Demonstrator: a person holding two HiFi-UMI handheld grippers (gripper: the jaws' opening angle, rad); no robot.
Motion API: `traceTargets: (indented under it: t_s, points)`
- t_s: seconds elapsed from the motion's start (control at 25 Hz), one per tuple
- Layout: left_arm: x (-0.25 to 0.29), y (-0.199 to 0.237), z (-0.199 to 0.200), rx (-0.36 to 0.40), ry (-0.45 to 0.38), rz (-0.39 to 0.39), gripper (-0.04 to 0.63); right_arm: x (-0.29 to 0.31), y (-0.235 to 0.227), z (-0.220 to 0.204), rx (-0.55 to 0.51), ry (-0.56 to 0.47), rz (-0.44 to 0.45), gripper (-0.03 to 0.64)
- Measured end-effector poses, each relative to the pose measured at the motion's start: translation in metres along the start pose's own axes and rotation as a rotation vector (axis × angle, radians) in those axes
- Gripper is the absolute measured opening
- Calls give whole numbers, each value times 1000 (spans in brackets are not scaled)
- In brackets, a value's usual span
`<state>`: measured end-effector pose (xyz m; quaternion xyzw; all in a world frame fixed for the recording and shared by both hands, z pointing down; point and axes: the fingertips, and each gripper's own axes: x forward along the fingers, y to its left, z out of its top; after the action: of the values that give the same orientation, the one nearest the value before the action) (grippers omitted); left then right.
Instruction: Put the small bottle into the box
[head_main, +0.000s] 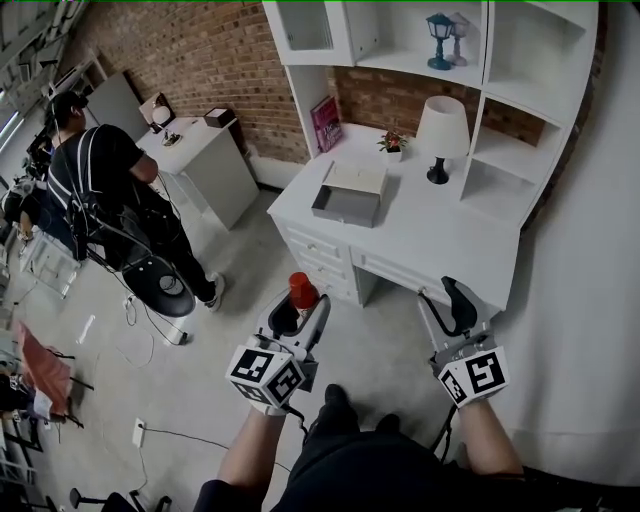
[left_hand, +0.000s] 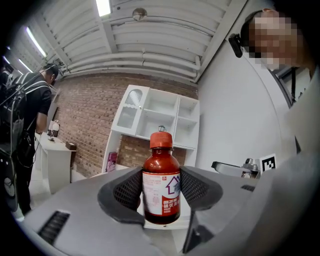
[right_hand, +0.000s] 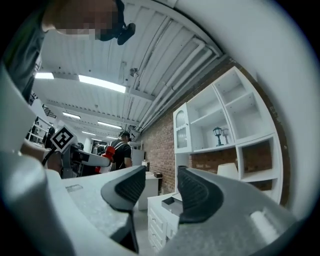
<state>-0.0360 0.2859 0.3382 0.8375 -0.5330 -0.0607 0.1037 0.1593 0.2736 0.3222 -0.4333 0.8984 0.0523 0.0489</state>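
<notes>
The small brown bottle (head_main: 303, 291) with a red cap stands upright between the jaws of my left gripper (head_main: 298, 312), which is shut on it. In the left gripper view the bottle (left_hand: 161, 185) fills the centre and both pads press its sides. My right gripper (head_main: 455, 303) hovers at the desk's near right corner; its jaws stand apart with nothing between them (right_hand: 161, 192). The open grey box (head_main: 348, 195) lies on the white desk (head_main: 440, 240), ahead of both grippers. It also shows small past the right jaws, the box (right_hand: 170, 202).
On the desk stand a lamp (head_main: 441, 130), a small plant (head_main: 391, 143) and a pink book (head_main: 326, 122), under a white shelf unit (head_main: 520, 60). A person (head_main: 100, 180) with a backpack stands at left beside a black stool (head_main: 160, 285) and a second white table (head_main: 195, 150).
</notes>
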Motion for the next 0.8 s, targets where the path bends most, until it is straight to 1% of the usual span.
traceTargets:
  t_s: [0.16,0.4,0.8]
  points:
    - [10,19,-10,-28,26,7,219,8,-7,-15,20,23,-9,192]
    - [56,51,-22,-93,48,-36,219,40,-29,-29,3,50,-56,190]
    - [141,155,-28,-164,110,-81,219,147,-49,-56,-9,118,-119,184]
